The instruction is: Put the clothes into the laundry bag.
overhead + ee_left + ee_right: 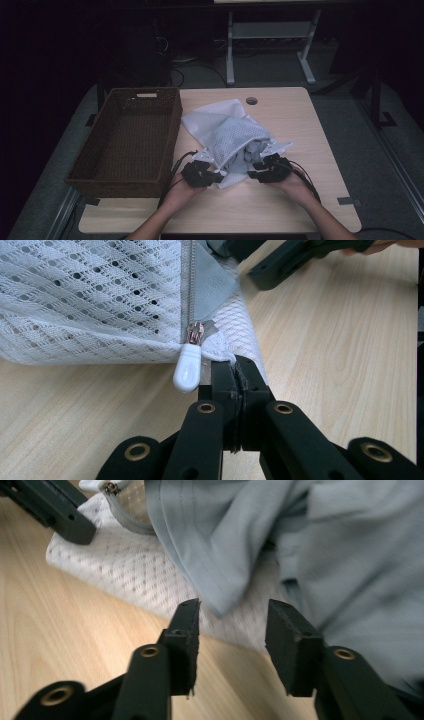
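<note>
One white mesh laundry bag, lying on one wooden table; its edge is pinched between the clenched jaws of the left gripper, just beside one white zipper pull. One pale grey garment spills from the bag directly ahead of the right gripper, whose jaws stand apart, grasping nothing. One brown wicker basket sits beyond the left gripper's outer side.

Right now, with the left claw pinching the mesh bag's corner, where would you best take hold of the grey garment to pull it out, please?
Probably the folded hem edge of the grey garment that spills from the mesh bag's open mouth. It hangs free just ahead of the open right claw, so come straight in from the table side. The left claw is shut on the bag's corner beside the zipper pull, which should anchor the bag.
</note>
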Tool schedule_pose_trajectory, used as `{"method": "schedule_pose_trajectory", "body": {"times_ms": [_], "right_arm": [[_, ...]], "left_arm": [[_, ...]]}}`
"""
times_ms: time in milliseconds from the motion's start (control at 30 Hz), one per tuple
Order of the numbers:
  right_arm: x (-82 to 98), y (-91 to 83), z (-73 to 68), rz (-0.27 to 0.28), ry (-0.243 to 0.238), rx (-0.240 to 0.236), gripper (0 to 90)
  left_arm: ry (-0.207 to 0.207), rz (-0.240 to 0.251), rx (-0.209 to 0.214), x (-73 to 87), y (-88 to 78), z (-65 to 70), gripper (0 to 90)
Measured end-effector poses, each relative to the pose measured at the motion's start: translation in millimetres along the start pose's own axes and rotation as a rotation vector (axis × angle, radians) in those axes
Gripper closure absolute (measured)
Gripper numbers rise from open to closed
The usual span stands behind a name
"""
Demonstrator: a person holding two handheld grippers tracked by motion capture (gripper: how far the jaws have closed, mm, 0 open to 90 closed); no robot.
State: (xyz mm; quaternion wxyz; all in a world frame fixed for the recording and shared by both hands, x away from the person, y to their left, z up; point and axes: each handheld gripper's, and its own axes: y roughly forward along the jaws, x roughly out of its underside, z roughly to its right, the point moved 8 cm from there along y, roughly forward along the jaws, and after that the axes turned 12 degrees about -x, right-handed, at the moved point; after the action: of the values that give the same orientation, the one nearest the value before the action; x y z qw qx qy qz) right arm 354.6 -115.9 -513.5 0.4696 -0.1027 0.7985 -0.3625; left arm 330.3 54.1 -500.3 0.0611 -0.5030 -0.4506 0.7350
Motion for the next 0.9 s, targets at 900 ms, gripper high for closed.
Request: {"method": "schedule_pose_trajectory", "body": {"times_ms": [900], "right_arm": [[-84.5, 76.6, 2.2, 0.136, -0.12, 0.064, 87.2]], "left_arm": [[0.009, -0.025, 0.019, 2.5, 0.1, 2.1, 89.0]]}}
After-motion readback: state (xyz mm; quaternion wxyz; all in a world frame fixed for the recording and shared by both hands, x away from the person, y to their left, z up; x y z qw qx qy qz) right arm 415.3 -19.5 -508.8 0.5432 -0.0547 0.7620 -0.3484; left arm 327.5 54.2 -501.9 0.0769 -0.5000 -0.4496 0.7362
